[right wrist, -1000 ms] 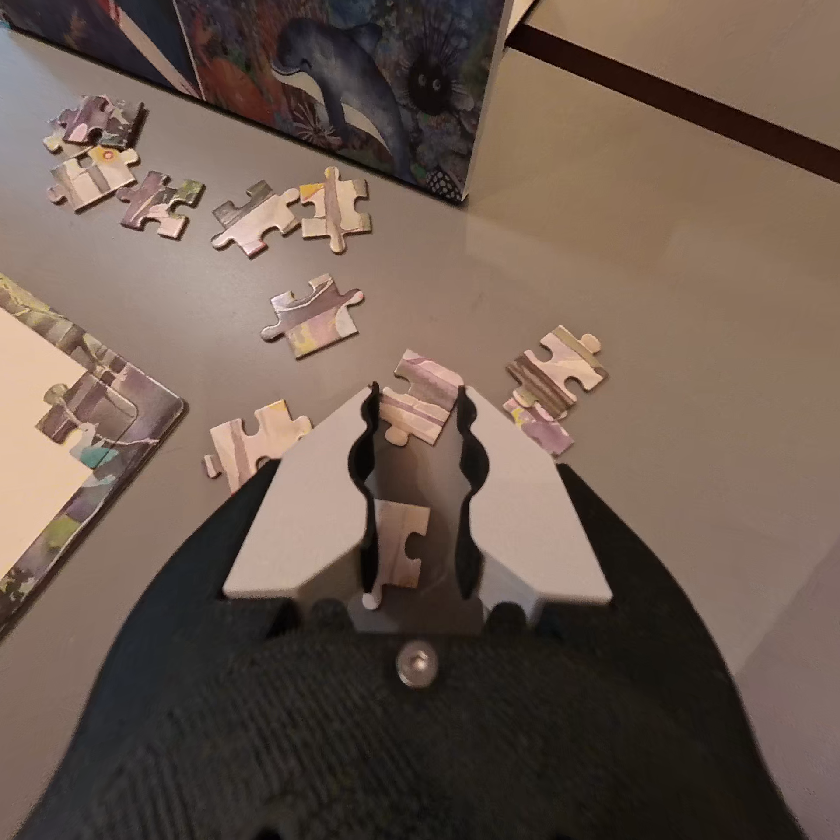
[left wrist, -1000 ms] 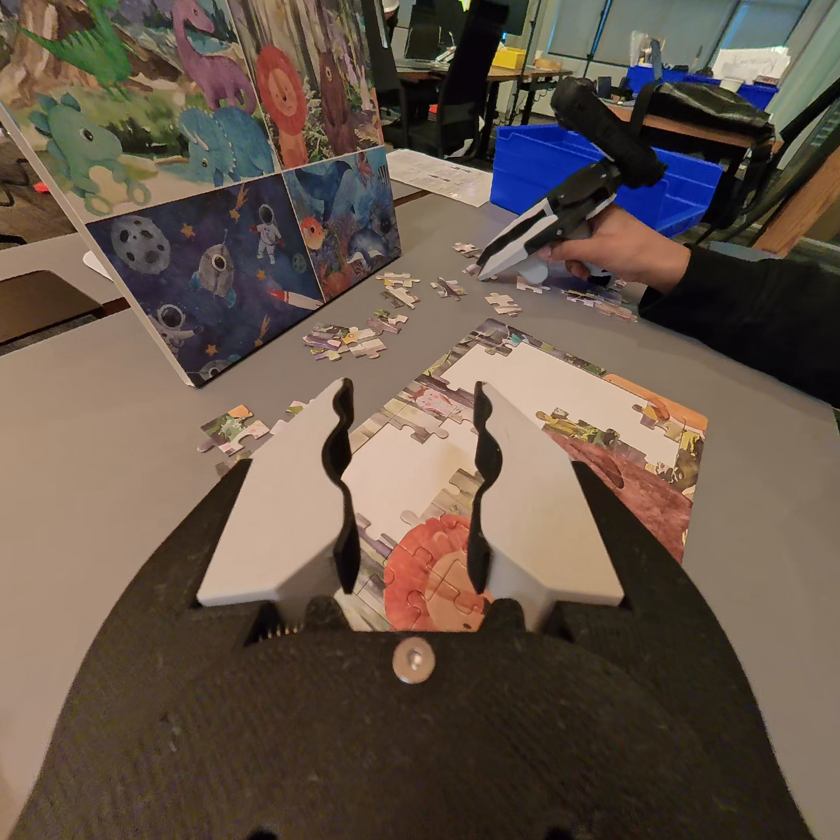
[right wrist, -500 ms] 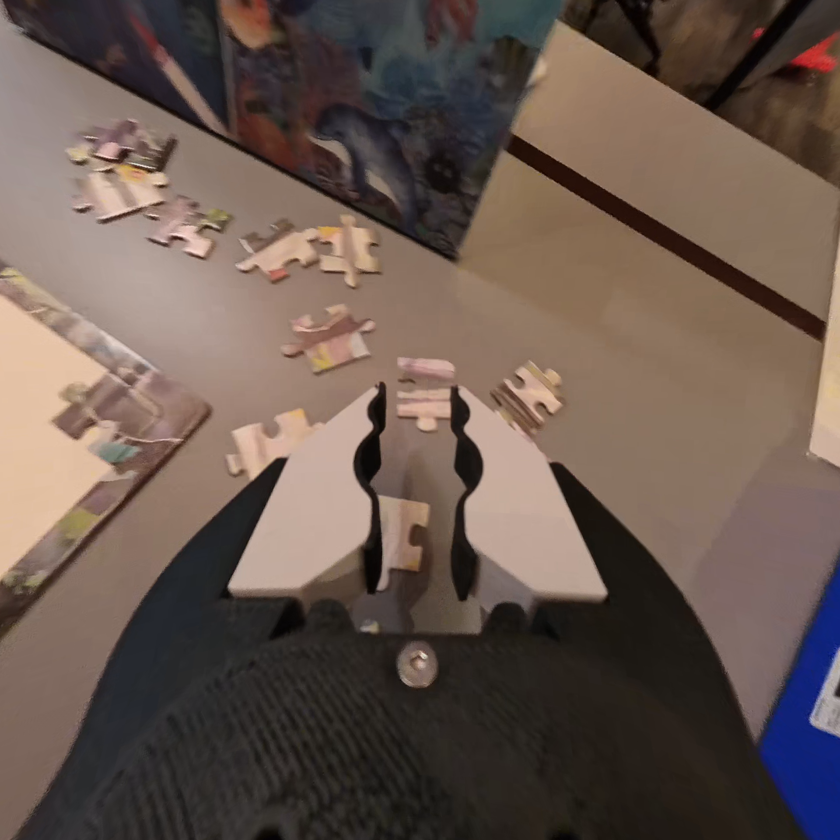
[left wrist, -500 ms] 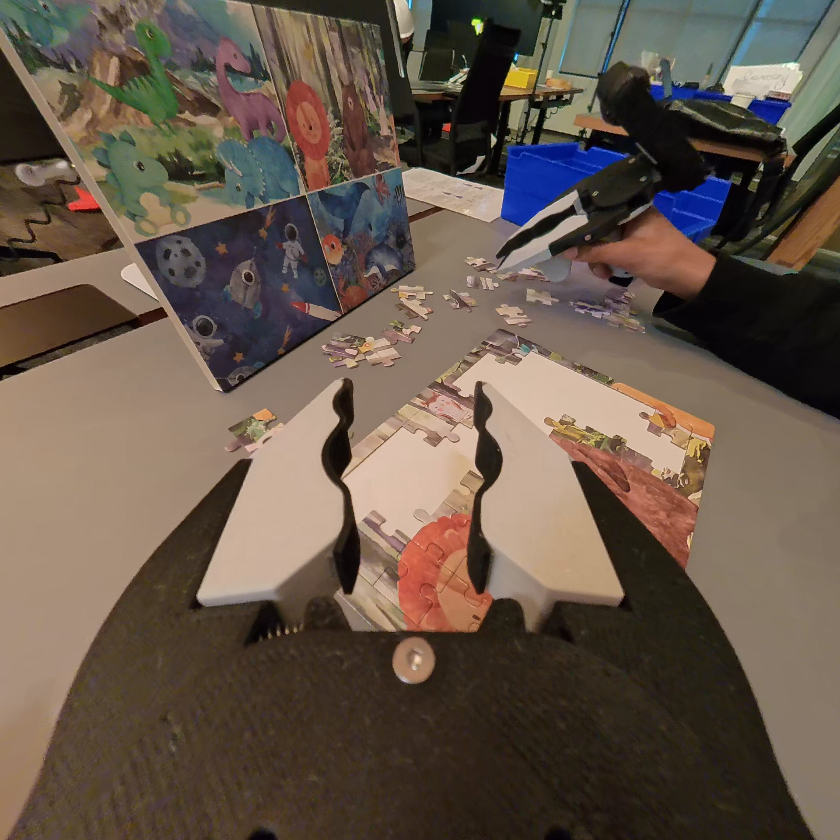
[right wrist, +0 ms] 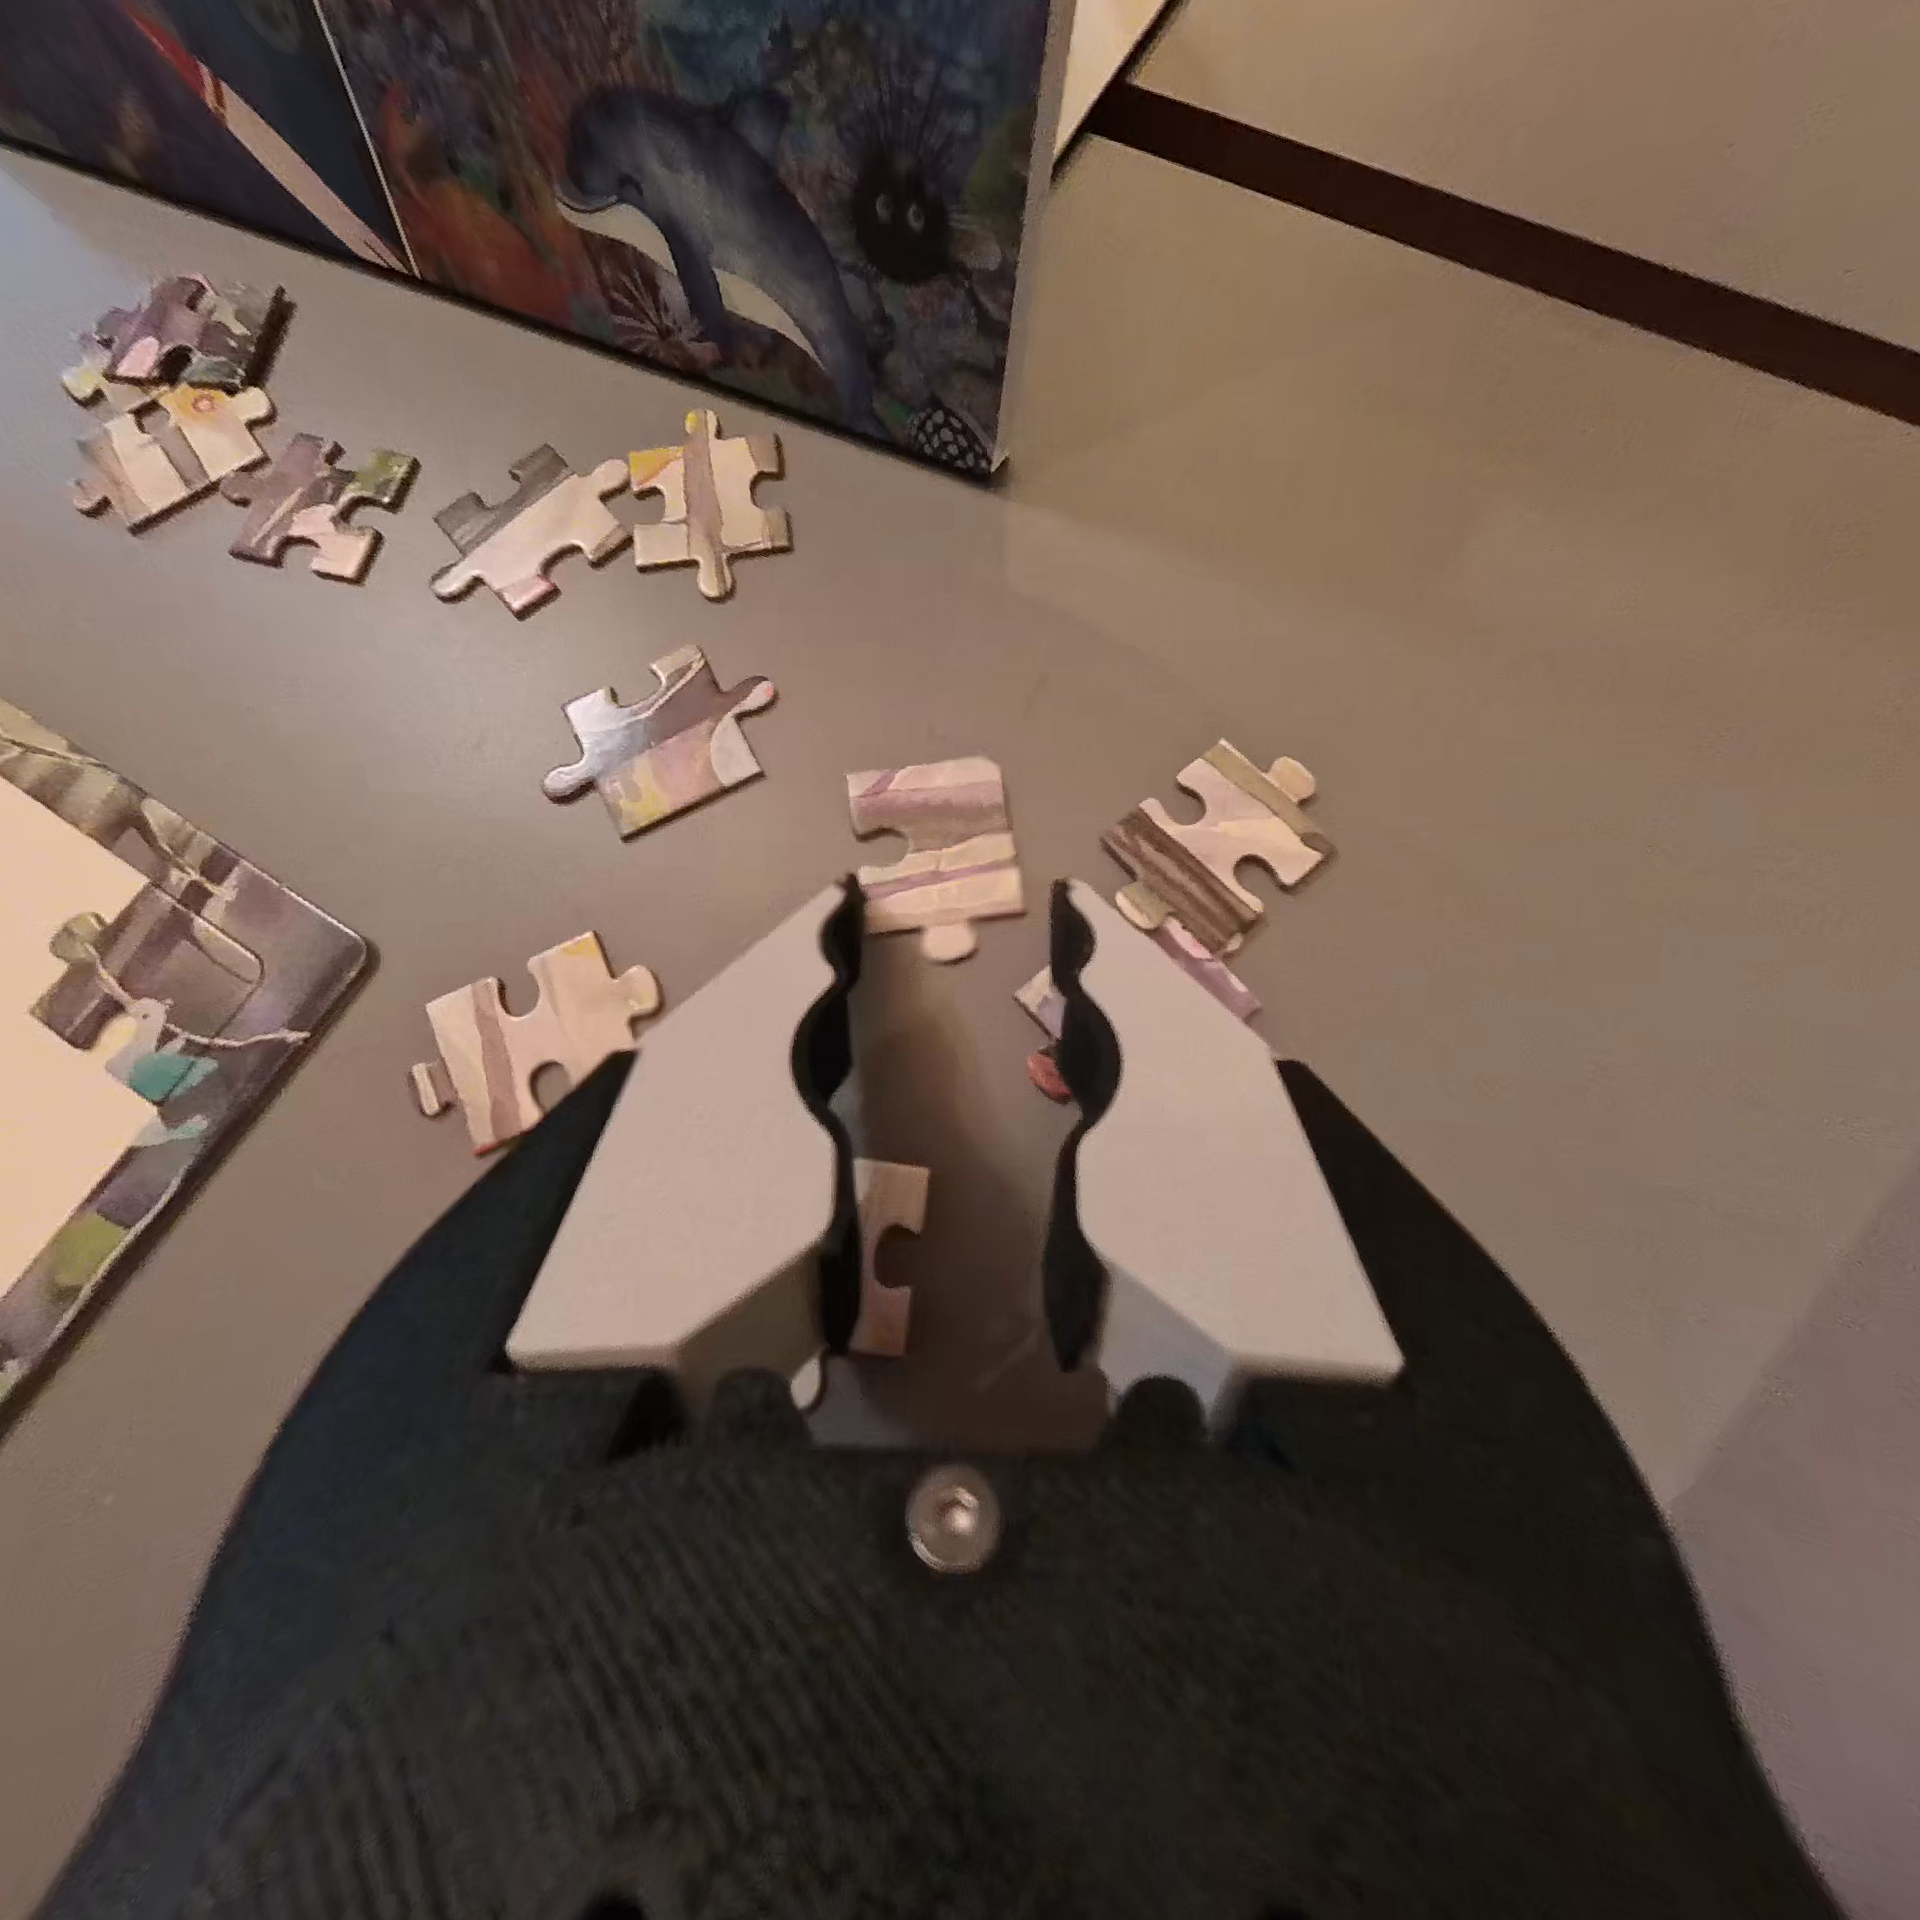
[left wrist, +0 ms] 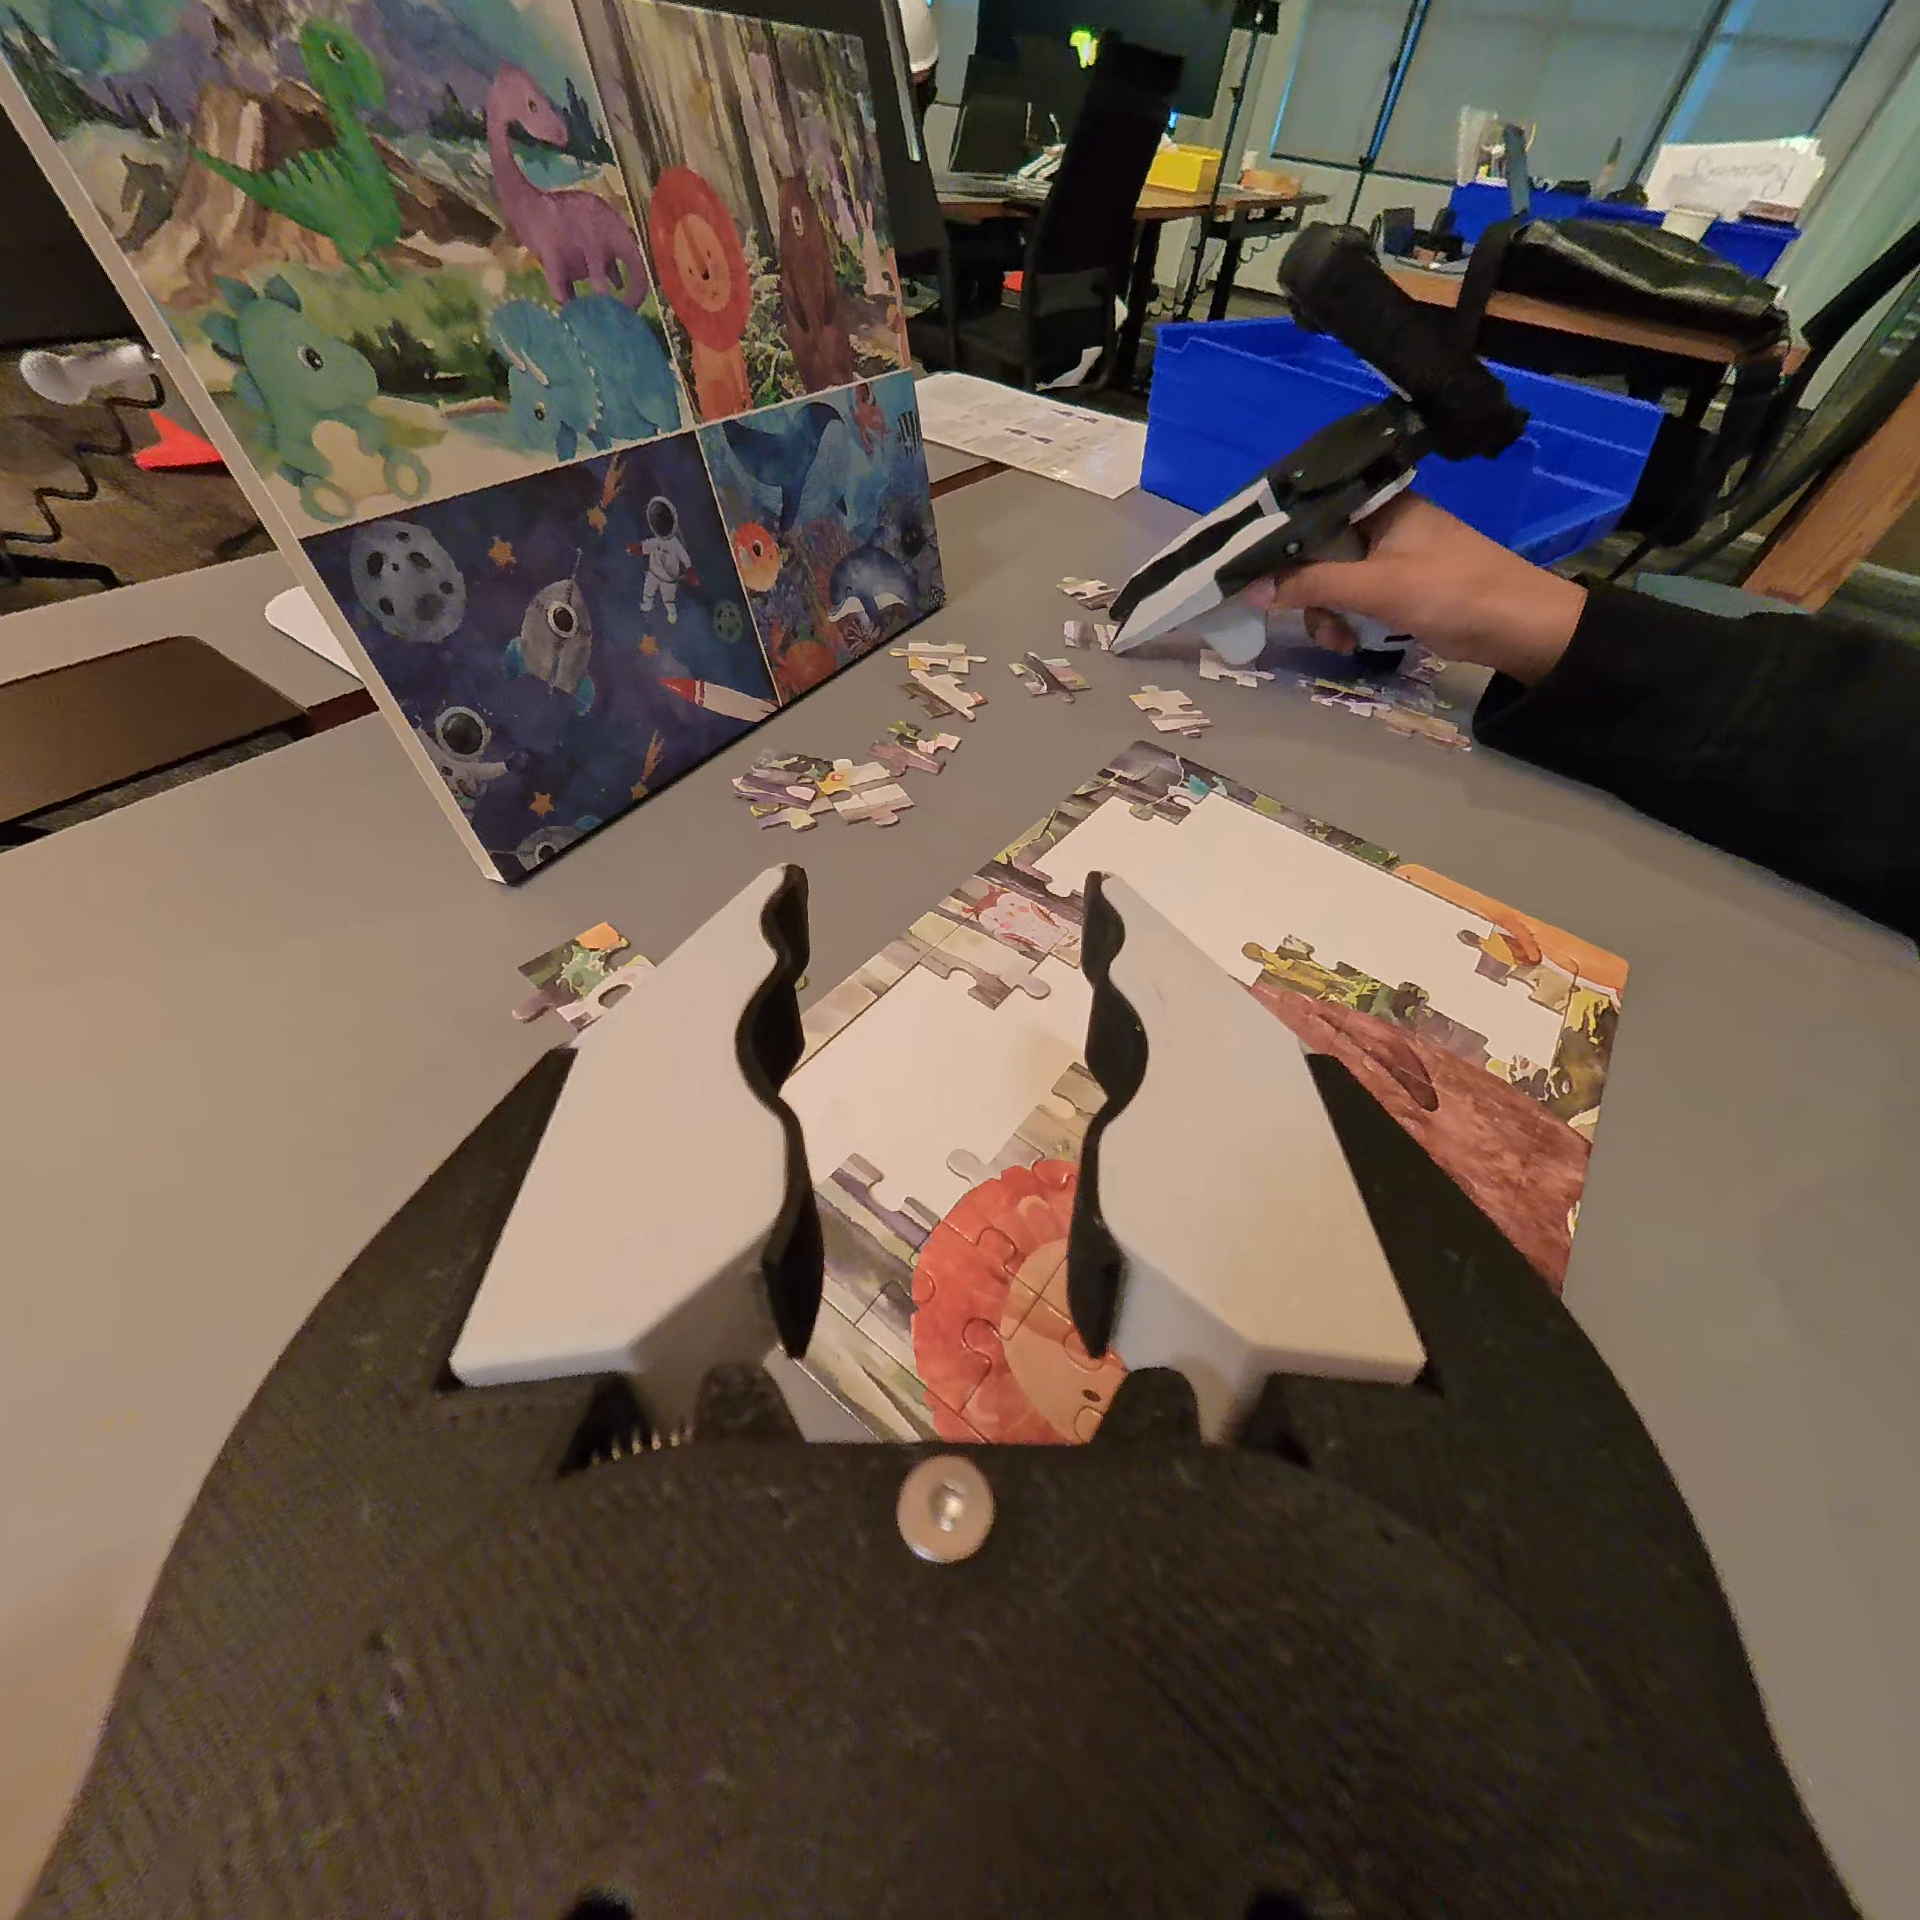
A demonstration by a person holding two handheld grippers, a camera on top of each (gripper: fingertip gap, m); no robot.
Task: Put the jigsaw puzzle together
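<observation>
The partly built puzzle (left wrist: pixel 1434 1122) lies flat on the grey table, with an orange lion, a brown patch and a bare white middle. My left gripper (left wrist: pixel 940 894) hovers open and empty over its near-left part. My right gripper (right wrist: pixel 956 899) is open, tips low at the table; it also shows in the left wrist view (left wrist: pixel 1127 623). A pale purple loose piece (right wrist: pixel 930 842) lies just ahead of its tips, and another piece (right wrist: pixel 888 1257) lies on the table under the gap. The puzzle's corner (right wrist: pixel 208 977) shows at the left.
An upright picture board (left wrist: pixel 582 468) stands at the back left, with its sea panel (right wrist: pixel 727 208) close to the right gripper. Several loose pieces (left wrist: pixel 831 790) (right wrist: pixel 655 748) (right wrist: pixel 1216 842) are scattered between board and puzzle. A blue bin (left wrist: pixel 1351 416) and a paper sheet (left wrist: pixel 1029 426) sit behind. The grippers' ends are close to 35 cm from one another.
My right gripper rose off the table, then came back down with its jaws a little wider. The pale purple piece ahead has turned square. My left gripper drew back slightly.
</observation>
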